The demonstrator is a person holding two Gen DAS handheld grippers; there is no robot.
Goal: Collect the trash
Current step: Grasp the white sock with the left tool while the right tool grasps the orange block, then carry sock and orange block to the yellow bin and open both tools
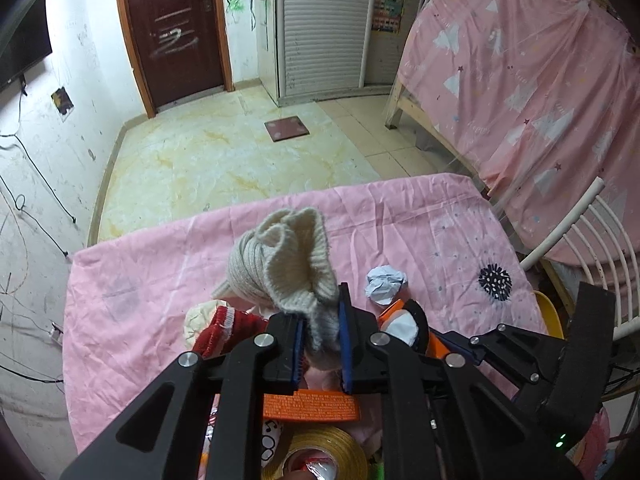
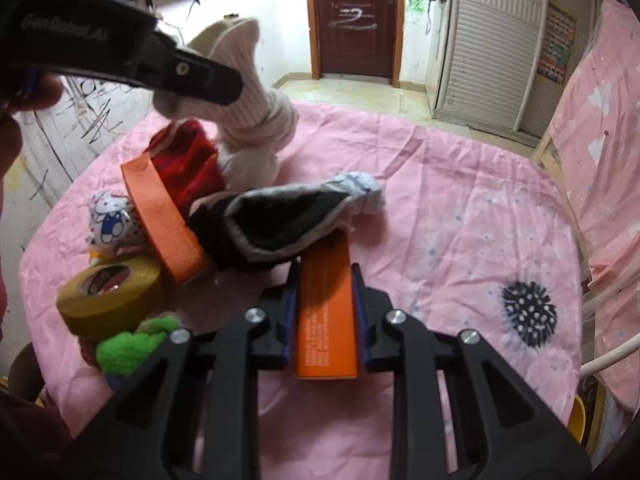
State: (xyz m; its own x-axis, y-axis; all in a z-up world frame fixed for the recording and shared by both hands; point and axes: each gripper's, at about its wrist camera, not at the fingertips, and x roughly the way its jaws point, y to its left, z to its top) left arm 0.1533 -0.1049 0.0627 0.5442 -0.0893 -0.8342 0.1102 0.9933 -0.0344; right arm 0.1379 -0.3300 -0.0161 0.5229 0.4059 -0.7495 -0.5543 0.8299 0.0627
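Plainly both claws are already loaded: the left claw (image 1: 322, 344) is clamped on the cream knitted sock (image 1: 280, 264), lifted above the pile, while the right claw (image 2: 325, 320) pinches an orange box (image 2: 326, 308) whose long axis runs straight out between its fingers. A crumpled paper ball (image 1: 386, 283) lies just ahead and right of the left claw on the pink-covered worktop (image 1: 160, 280), though the right claw may sit nearer. No bin or container shows in either view.

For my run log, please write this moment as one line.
left gripper: jaws shut on cream sock | right gripper: jaws shut on orange box | paper ball: on table
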